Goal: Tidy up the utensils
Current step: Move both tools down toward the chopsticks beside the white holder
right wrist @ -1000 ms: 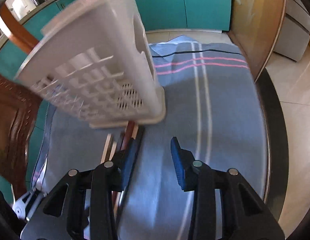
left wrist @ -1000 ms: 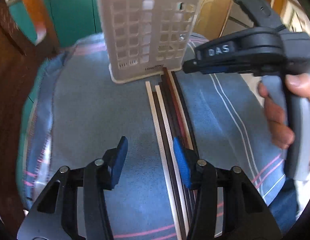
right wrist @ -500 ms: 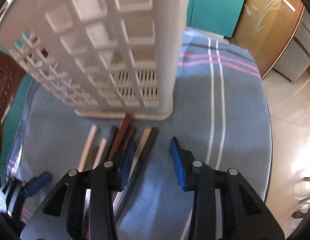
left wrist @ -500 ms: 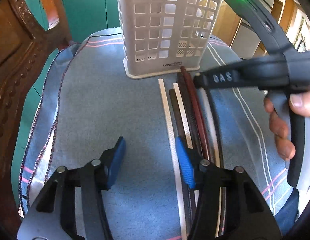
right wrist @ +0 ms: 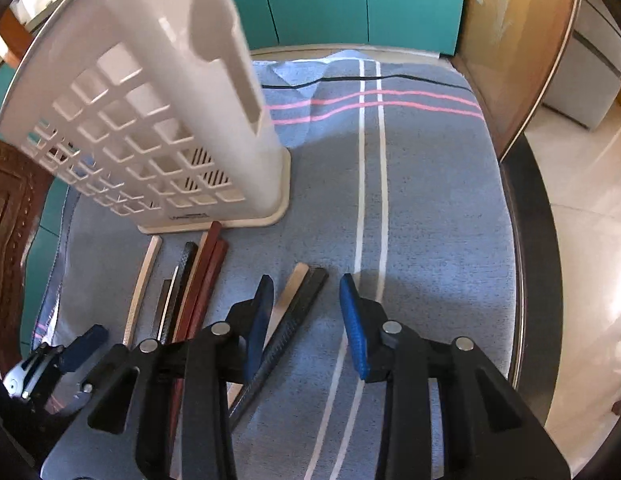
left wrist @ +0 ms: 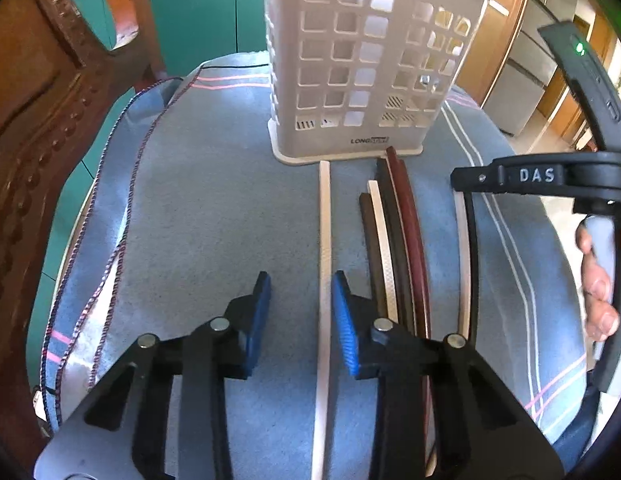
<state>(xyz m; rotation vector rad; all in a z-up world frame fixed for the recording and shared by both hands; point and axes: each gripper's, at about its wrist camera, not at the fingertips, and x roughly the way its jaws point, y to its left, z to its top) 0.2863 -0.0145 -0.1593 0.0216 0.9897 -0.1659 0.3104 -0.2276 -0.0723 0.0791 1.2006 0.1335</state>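
Note:
Several chopsticks lie side by side on a blue cloth in front of a white slotted utensil holder [left wrist: 362, 68], which also shows in the right wrist view [right wrist: 150, 128]. My left gripper [left wrist: 300, 314] is open, with one cream chopstick [left wrist: 324, 240] lying between its fingers. Dark and red-brown chopsticks [left wrist: 394, 240] lie just to its right. My right gripper [right wrist: 304, 320] is open over a cream and black pair [right wrist: 294, 308]; this pair lies near its left finger. The right gripper's body [left wrist: 550, 176] shows in the left wrist view, at the right.
A carved wooden chair [left wrist: 50, 100] stands at the left edge of the table. The striped blue cloth [right wrist: 410, 200] covers the round table, whose dark rim [right wrist: 530, 240] shows at the right. Teal cabinets [right wrist: 350, 0] stand behind.
My left gripper moved right, so the cream chopstick now lies between its fingers. My right gripper pulled back from the holder and now sits over the cream and black pair.

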